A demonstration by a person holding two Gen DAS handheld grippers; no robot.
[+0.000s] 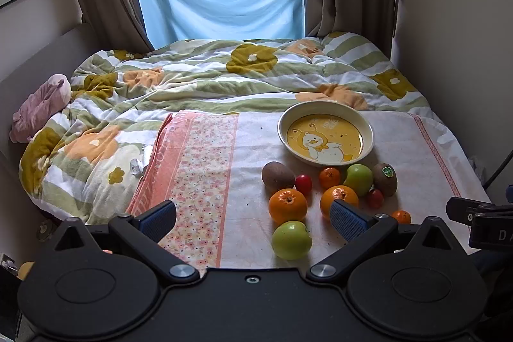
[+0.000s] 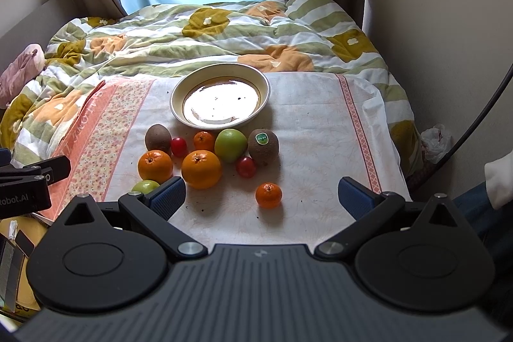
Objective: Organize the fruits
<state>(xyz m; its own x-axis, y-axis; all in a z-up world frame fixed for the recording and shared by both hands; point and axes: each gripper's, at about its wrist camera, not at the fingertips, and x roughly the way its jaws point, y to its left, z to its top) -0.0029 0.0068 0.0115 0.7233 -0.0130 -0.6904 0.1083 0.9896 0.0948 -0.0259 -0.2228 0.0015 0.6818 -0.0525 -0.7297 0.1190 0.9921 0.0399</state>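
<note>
Both the left gripper and right gripper are held with fingers apart and empty, nearer than the fruits clustered just before the bowl, quilt seen beyond.

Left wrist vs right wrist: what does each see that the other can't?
Only the left wrist view shows the plate's duck print and the whole near green apple. Only the right wrist view shows glare washing out the plate's centre, and the small mandarin unobstructed. Both show the fruit cluster on the cloth, nothing on the plate, and both the left gripper and right gripper open and holding nothing.
</note>
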